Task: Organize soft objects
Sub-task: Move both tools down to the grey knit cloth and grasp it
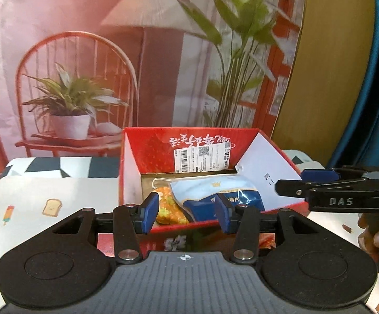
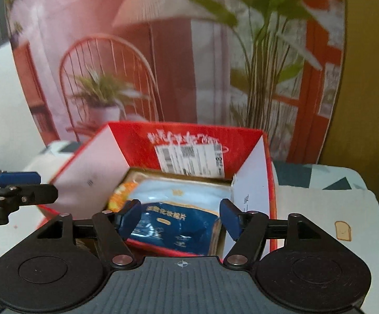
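Both tools (left point(image 1: 187, 216), right point(image 2: 180, 218)) gape empty over the box's point(image 1: 268, 149) near edge; pouch point(image 2: 179, 227) lies inside, nearer the right.

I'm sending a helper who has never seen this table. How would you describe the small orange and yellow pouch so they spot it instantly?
Find the open red box on the patterned tablecloth. Inside, two soft packs lie side by side. The orange and yellow pouch is the small one on the left in the left wrist view, with a pale cord, beside the much larger blue and white bag.
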A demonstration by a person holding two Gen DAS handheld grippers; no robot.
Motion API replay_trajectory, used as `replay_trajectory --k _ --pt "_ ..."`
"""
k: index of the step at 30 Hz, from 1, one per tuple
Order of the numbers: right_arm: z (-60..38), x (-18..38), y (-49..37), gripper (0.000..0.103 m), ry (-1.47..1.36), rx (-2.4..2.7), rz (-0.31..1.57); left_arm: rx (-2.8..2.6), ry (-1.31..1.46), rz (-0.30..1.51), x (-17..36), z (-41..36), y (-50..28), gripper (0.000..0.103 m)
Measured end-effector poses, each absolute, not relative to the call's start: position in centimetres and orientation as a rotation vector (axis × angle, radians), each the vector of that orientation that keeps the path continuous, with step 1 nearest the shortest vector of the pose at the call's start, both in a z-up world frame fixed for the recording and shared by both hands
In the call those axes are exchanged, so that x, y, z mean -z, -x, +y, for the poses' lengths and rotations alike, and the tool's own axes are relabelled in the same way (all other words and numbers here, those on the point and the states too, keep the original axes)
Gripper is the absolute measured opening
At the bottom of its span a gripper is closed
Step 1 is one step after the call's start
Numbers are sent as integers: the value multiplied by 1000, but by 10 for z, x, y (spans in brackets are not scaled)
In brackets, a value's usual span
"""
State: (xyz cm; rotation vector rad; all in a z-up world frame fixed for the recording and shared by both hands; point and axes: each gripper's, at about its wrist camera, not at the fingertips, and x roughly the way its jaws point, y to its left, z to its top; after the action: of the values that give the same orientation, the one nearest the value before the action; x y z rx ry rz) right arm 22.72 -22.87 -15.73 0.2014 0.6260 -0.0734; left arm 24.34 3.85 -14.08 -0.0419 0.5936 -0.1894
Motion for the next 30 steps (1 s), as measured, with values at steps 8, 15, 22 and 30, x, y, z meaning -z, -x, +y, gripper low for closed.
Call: replay_trajectory --k 8,15,22,30 --pt "-219 168 -166 63 -233 81 538 149 80 610 159 52 -203 49" --pt "-208 200 -130 61 -228 122 547 115 117 652 190 65 -181 49" --pt "-205 227 -103 60 -229 172 566 89 212 744 224 79 -171 49" --pt "-206 258 -92 60 -254 213 644 98 226 768 237 75 -170 49"
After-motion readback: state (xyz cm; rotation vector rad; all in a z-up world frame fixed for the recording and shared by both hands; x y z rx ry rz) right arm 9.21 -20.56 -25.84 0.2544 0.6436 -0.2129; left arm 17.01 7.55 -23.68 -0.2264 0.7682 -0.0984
